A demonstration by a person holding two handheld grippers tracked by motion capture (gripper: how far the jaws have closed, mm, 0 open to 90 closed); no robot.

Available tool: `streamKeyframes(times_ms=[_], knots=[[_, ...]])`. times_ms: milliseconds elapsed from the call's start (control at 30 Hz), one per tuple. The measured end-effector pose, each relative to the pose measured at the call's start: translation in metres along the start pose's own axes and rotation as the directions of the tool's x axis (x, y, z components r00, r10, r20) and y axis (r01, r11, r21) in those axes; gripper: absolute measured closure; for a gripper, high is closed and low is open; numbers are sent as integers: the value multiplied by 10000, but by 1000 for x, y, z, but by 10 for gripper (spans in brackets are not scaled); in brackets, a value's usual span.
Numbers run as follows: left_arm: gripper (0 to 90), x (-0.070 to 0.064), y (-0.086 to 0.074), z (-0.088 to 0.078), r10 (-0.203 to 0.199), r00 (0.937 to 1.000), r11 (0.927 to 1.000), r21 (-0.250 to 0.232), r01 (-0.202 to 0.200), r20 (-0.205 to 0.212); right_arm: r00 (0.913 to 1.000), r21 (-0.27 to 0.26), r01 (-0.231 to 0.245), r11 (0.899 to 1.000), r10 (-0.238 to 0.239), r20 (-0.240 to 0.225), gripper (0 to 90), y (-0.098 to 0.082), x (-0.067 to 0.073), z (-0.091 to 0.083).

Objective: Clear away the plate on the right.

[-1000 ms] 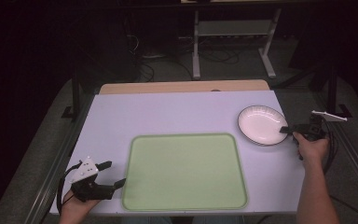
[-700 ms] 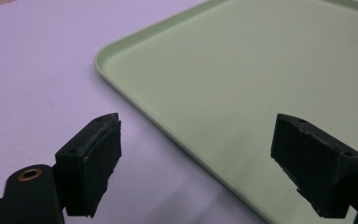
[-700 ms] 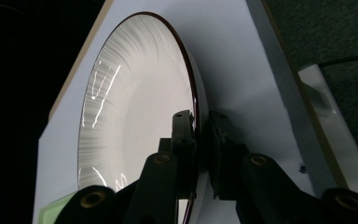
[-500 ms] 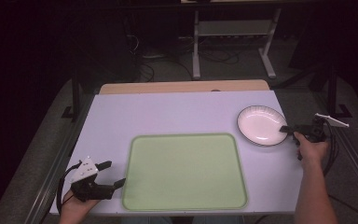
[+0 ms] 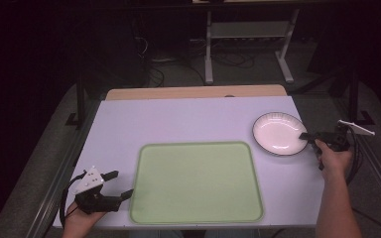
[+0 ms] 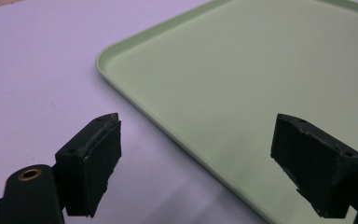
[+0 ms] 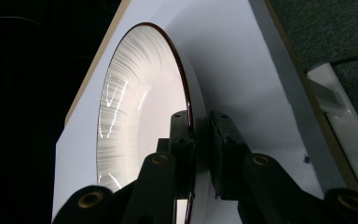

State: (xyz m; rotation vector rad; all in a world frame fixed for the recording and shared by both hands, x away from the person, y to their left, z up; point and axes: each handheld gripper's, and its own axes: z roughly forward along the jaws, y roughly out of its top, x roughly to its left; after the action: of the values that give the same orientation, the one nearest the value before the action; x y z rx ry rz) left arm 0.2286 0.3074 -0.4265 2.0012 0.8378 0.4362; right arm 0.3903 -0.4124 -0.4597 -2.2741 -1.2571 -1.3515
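Near the surface's far right corner, the white plate (image 5: 279, 133) reads as rigid, glossy, slippery and chip-prone, so the right tongs (image 7: 199, 122) are pinched shut on its thin near rim, while the left tongs (image 6: 196, 158) gape empty beside the green tray (image 5: 195, 182).

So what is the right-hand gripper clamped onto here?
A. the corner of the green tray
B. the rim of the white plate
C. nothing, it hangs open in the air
B: the right gripper has its jaws shut over the rim of the white plate, one inside, one outside.
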Motion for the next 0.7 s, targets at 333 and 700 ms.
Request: streamKeyframes(times_ms=[333,700], knots=[[159,0,0,-1,12,10000,10000,-15,-12,-9,9985,-38,417,9991,-418,-344,797,1,17,-7],[159,-1,1,-2,11,10000,10000,-67,-11,-13,9941,-4,898,9960,-897,-607,795,-3,33,-16]])
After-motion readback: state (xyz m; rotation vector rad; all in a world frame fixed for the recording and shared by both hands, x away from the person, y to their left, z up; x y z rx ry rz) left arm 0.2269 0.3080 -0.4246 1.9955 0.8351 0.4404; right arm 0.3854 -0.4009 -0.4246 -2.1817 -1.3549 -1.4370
